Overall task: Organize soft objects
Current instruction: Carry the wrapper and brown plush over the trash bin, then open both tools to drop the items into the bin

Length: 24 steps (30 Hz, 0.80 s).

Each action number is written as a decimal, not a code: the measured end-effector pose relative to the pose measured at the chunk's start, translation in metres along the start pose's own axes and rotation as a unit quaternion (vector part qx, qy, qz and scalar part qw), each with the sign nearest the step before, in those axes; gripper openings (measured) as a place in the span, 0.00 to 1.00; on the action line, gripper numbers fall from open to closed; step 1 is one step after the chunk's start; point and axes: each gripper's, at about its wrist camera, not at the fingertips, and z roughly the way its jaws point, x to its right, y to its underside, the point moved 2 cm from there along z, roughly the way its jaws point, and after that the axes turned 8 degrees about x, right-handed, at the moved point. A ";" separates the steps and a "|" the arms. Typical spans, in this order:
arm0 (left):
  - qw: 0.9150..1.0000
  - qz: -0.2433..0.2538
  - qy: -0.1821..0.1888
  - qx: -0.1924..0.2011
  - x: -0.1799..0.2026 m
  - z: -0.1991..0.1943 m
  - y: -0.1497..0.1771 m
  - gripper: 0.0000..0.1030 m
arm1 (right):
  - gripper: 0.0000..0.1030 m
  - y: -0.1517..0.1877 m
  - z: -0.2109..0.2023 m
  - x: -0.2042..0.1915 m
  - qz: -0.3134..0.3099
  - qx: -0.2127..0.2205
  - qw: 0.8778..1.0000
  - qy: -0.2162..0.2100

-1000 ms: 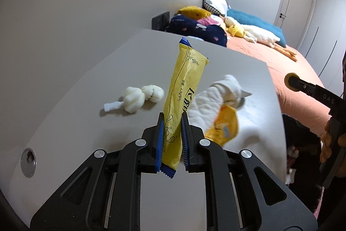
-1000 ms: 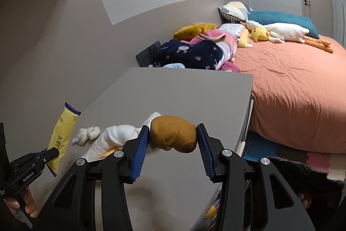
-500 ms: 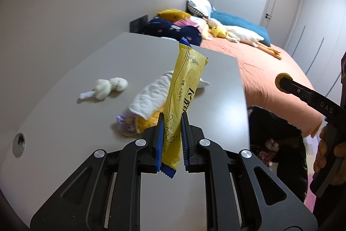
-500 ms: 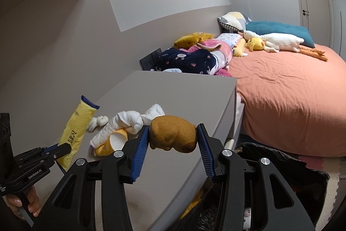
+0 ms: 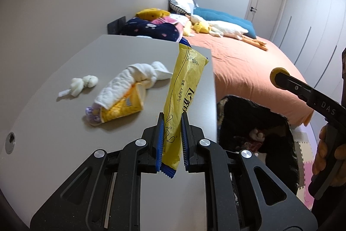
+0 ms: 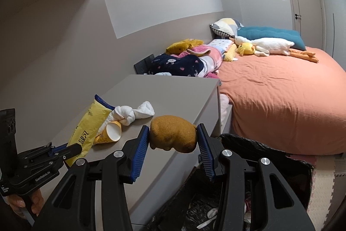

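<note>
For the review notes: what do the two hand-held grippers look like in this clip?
Both are matte black plastic with triangular cut-outs, round silver bolts and ribbed blue pads. The left hand-held gripper carries white lettering reading GenRobot.AI on its side in the right wrist view. The right hand-held gripper shows the letters DAS and a round yellow tip in the left wrist view. No cables or sleeves show.

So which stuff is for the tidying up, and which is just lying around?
For the job:
- crinkly yellow packet, in left claw
- brown squishy lump, in right claw
- knotted white towel
- small white plush
- black bag

Just lying about:
- white goose plush
- orange bed
</note>
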 end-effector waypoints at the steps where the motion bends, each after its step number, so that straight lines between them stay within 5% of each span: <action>1: 1.000 0.002 0.003 0.001 0.005 -0.001 0.001 0.14 | 0.46 0.000 -0.004 0.002 0.001 0.002 1.000 0.001; 24: 0.995 0.058 0.077 -0.011 0.113 0.009 0.012 0.14 | 0.46 0.006 -0.080 0.082 0.023 0.042 0.996 0.081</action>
